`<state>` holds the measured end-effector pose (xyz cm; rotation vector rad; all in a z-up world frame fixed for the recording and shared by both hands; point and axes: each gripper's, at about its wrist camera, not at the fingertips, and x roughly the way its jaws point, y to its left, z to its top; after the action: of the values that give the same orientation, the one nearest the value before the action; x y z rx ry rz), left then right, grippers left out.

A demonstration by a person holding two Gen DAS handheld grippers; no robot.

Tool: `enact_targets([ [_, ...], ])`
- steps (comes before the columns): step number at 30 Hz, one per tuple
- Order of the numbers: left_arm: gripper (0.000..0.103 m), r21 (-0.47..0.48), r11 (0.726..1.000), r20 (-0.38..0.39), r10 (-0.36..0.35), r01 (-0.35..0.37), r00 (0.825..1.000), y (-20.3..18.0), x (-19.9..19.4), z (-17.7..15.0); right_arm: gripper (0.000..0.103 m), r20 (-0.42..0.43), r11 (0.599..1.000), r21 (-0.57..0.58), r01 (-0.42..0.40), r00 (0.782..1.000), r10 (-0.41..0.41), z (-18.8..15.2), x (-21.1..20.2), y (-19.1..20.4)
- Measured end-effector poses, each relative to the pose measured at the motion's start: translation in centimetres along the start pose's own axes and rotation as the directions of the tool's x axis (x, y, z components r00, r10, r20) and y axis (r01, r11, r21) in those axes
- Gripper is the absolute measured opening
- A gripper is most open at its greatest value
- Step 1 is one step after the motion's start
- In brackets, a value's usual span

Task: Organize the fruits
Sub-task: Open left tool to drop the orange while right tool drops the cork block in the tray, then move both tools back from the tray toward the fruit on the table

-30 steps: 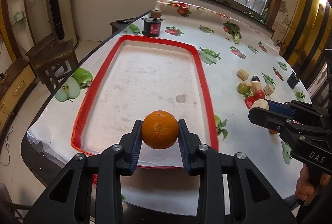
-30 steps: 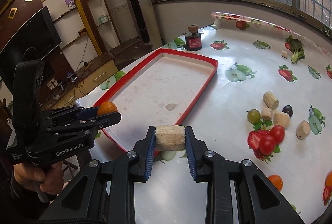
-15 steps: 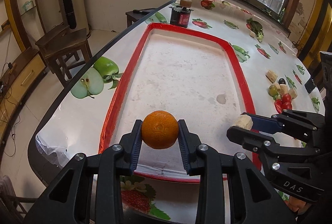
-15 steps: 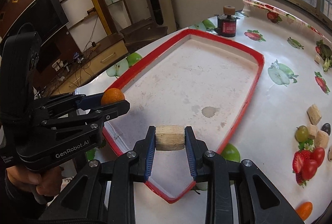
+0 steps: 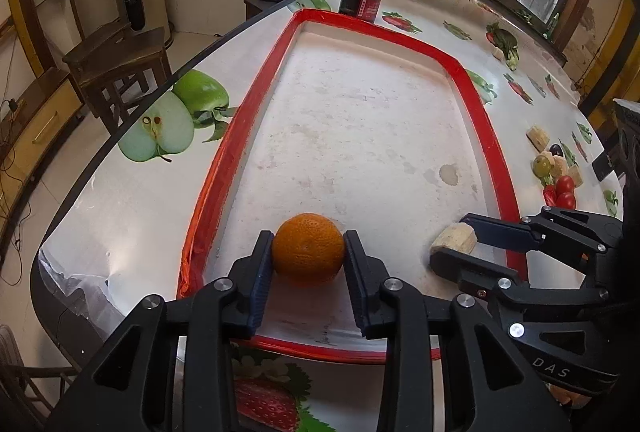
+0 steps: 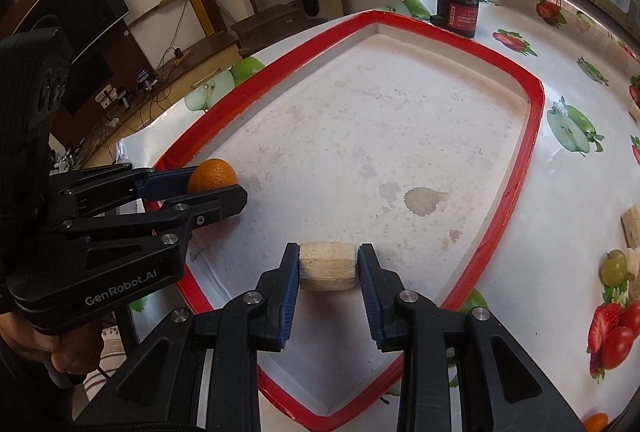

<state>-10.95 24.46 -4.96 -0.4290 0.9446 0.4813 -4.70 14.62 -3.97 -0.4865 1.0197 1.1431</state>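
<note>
Both grippers had come forward and lower over the red-rimmed tray (image 5: 472,87) since a second earlier, when they were still short of its near rim. The left gripper (image 5: 308,252) held an orange (image 5: 308,248) pinched between its two blue-padded fingers (image 5: 262,268), and the fruit sat low at the near left part of the tray, by its left rim; whether it touched the white floor I could not tell. From the right wrist view the same orange (image 6: 212,173) showed between the left gripper's (image 6: 216,187) fingers, close to the tray's (image 6: 532,135) left edge.

The right gripper (image 6: 328,268) was closed on a pale, fibrous cylindrical piece (image 6: 328,266), gripped at its two flat ends, over the near middle of the tray. In the left view that piece (image 5: 454,238) appeared near the tray's right rim, held by the right gripper (image 5: 456,244).

On the fruit-printed tablecloth (image 5: 120,216) to the right of the tray lay a cluster of fruit (image 5: 558,171): a green grape, red tomatoes, a dark one and more pale pieces. A dark jar with a red label (image 6: 460,11) stood just beyond the tray's far edge.
</note>
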Motion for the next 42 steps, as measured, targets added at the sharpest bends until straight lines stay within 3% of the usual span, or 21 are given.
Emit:
enact_targets([
  [2,0.047,-0.009,1.0,0.005,0.007,-0.007,1.0,0.2,-0.2,0.1,0.043,0.005,1.0,-0.007,0.008,1.0,-0.008,-0.1,-0.4,0.0],
  [4,0.053,-0.022,1.0,0.013,0.006,-0.006,1.0,0.5,-0.7,0.2,0.046,0.017,1.0,-0.005,0.012,1.0,-0.011,0.0,-0.9,-0.1],
  [10,0.06,-0.029,1.0,0.018,0.012,-0.012,1.0,0.3,-1.6,0.1,0.052,0.061,1.0,0.012,0.014,0.998,-0.015,-0.4,-3.3,-0.7],
  [22,0.059,-0.012,1.0,0.041,0.021,-0.02,0.999,-2.0,-3.5,-0.7,0.055,0.119,0.998,0.058,0.022,0.992,-0.029,-2.8,-7.7,-2.6],
  [42,0.059,0.155,0.982,0.008,-0.107,0.104,0.994,-12.8,-3.5,-1.8,0.056,0.149,0.953,0.283,0.105,0.977,-0.152,-10.5,-13.8,-11.3],
])
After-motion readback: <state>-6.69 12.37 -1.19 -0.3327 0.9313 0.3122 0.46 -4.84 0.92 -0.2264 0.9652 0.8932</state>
